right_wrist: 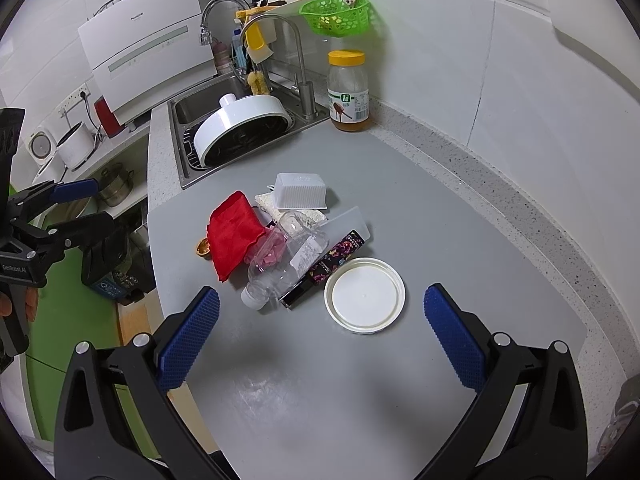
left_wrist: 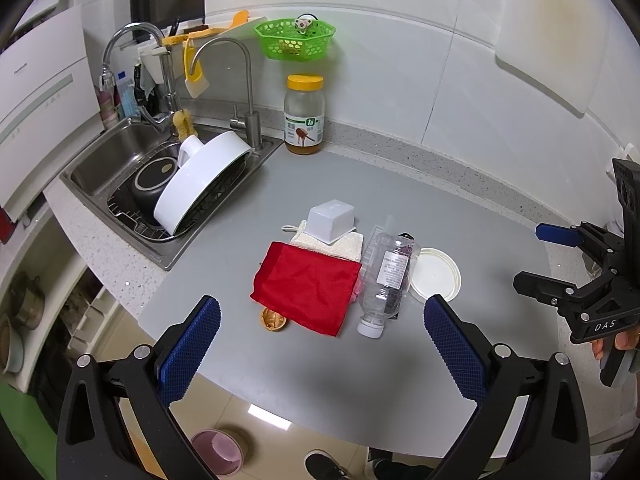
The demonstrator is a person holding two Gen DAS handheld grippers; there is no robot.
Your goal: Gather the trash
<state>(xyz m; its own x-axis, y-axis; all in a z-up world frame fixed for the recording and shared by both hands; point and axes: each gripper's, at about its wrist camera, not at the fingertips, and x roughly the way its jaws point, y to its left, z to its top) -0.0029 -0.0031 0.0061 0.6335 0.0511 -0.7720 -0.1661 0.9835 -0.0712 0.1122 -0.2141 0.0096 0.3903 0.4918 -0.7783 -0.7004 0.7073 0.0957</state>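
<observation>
A pile lies mid-counter: an empty clear plastic bottle (left_wrist: 386,280) (right_wrist: 286,266) on its side, a red cloth (left_wrist: 306,286) (right_wrist: 234,232), a round white lid (left_wrist: 436,274) (right_wrist: 364,294), a dark patterned wrapper (right_wrist: 330,264), a nutshell (left_wrist: 274,319) (right_wrist: 203,247), a white plastic box (left_wrist: 332,220) (right_wrist: 300,190) on a white sponge cloth (left_wrist: 348,246). My left gripper (left_wrist: 322,344) is open and empty, short of the pile. My right gripper (right_wrist: 320,340) is open and empty, just short of the lid; it also shows at the right of the left wrist view (left_wrist: 560,264).
A sink (left_wrist: 120,152) (right_wrist: 188,108) with a white pot and rack is at the back left. A honey jar (left_wrist: 304,114) (right_wrist: 347,90) stands by the wall under a green basket (left_wrist: 295,38). The counter's front edge (left_wrist: 256,396) drops to the floor, where a pink bin (left_wrist: 218,452) stands.
</observation>
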